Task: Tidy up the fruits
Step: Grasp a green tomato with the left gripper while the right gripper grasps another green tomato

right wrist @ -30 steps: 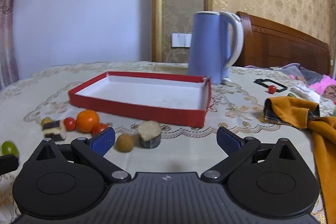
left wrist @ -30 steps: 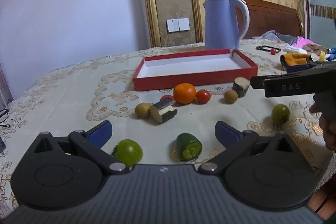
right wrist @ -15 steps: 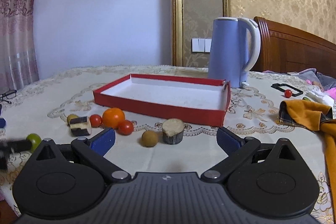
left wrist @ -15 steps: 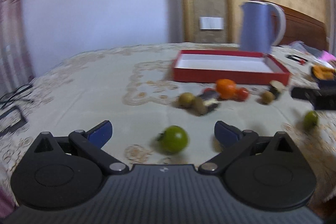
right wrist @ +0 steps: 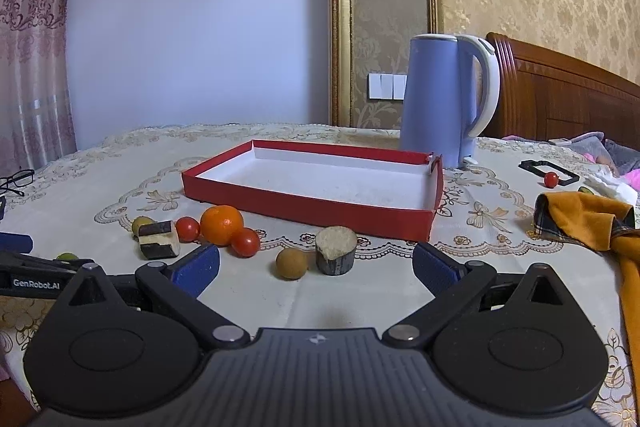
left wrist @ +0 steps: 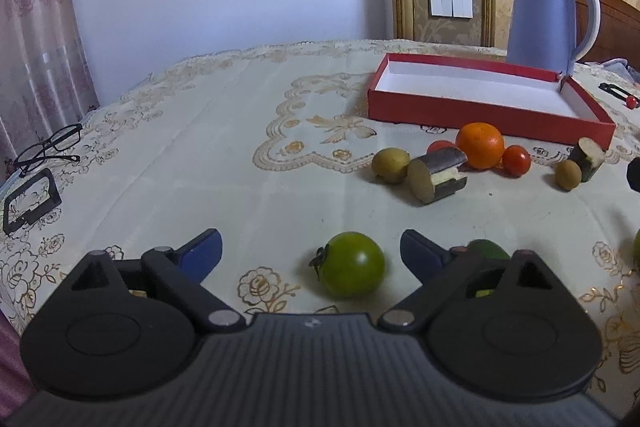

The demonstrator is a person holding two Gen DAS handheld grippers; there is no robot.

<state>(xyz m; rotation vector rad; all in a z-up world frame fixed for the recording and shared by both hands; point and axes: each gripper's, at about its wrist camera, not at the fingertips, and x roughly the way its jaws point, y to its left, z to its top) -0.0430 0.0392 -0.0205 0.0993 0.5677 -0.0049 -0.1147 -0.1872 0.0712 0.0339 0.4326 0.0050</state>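
Observation:
My left gripper [left wrist: 310, 253] is open, and a green tomato [left wrist: 352, 269] lies on the cloth between its fingers. A second green fruit [left wrist: 486, 249] is partly hidden behind the right finger. Beyond lie a yellow-green fruit [left wrist: 390, 165], a cut log piece [left wrist: 438, 177], an orange [left wrist: 479, 145], two red tomatoes [left wrist: 516, 159], a brown fruit [left wrist: 568, 174] and the empty red box [left wrist: 480, 115]. My right gripper [right wrist: 316, 265] is open and empty, short of the brown fruit [right wrist: 291, 263] and a log stub [right wrist: 335, 255]. The orange [right wrist: 222, 225] and the box [right wrist: 312, 203] lie ahead.
A blue kettle [right wrist: 444, 107] stands behind the box. Glasses [left wrist: 46, 149] and a black clip [left wrist: 28, 201] lie at the table's left edge. An orange cloth [right wrist: 592, 219], a black frame with a small red ball [right wrist: 550, 179] lie on the right. The left gripper's side shows at the left of the right wrist view [right wrist: 36, 277].
My left gripper swung left, so the green tomato now sits between its fingers and the other green fruit behind the right finger. My right gripper drew back and turned slightly left.

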